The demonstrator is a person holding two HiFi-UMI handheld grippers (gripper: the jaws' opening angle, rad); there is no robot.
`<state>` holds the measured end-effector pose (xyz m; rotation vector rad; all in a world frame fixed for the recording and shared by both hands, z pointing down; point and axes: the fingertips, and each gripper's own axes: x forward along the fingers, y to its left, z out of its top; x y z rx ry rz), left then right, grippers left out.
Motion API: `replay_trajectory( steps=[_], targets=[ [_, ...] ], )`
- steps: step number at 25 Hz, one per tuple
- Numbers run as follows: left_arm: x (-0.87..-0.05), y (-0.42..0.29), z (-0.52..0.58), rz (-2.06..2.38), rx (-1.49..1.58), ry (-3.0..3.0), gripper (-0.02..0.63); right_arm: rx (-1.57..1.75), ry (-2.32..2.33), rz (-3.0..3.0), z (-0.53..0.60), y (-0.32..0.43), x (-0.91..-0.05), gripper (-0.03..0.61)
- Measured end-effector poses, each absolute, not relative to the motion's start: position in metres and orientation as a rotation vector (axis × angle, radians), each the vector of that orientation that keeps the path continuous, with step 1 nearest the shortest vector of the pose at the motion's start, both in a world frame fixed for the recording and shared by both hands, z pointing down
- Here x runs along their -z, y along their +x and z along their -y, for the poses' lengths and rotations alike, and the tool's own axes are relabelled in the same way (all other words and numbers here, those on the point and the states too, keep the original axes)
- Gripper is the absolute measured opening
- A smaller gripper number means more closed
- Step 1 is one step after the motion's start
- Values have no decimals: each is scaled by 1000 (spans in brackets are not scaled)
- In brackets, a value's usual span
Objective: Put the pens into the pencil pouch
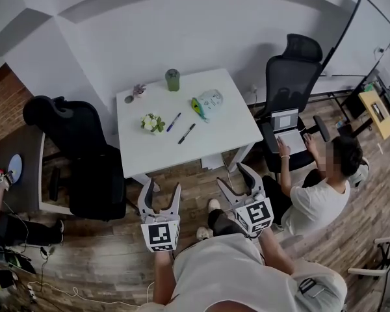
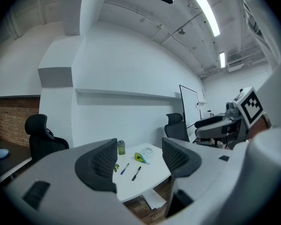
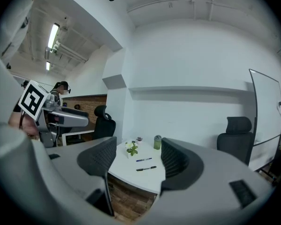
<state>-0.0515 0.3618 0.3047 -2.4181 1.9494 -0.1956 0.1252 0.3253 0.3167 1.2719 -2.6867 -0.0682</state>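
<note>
Two pens lie on the white table (image 1: pixel 149 155): a blue pen (image 1: pixel 173 121) and a black pen (image 1: pixel 186 133) beside it. The pencil pouch (image 1: pixel 207 103), clear with a green-yellow end, lies to their right near the table's back. Both grippers hang well short of the table, over the wooden floor. My left gripper (image 1: pixel 160 195) is open and empty, and so is my right gripper (image 1: pixel 236 181). In the left gripper view the blue pen (image 2: pixel 125 168), black pen (image 2: pixel 136 173) and pouch (image 2: pixel 144 154) show between the jaws. The right gripper view shows the blue pen (image 3: pixel 144 159) and the black pen (image 3: pixel 146 168).
A green cup (image 1: pixel 173 79), a small flower pot (image 1: pixel 152 123) and a small plant (image 1: pixel 138 90) stand on the table. Black office chairs sit left (image 1: pixel 78 148) and right (image 1: pixel 291 77). A seated person (image 1: pixel 318 187) with a laptop (image 1: pixel 288 130) is on the right.
</note>
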Motion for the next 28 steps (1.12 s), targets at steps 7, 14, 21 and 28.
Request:
replay_trajectory(
  steps=[7, 14, 21, 28],
  targets=[
    [-311, -57, -329, -1965, 203, -2413, 296, 61, 1265, 2690, -290, 120, -322, 301],
    [-311, -65, -276, -1977, 220, -2398, 298, 46, 1247, 2691, -234, 114, -325, 301],
    [-315, -68, -228, -2017, 237, -2381, 298, 62, 1206, 2712, -179, 108, -321, 301],
    [-310, -68, -183, -2074, 274, -2327, 298, 56, 1157, 2741, -126, 109, -318, 301]
  ],
)
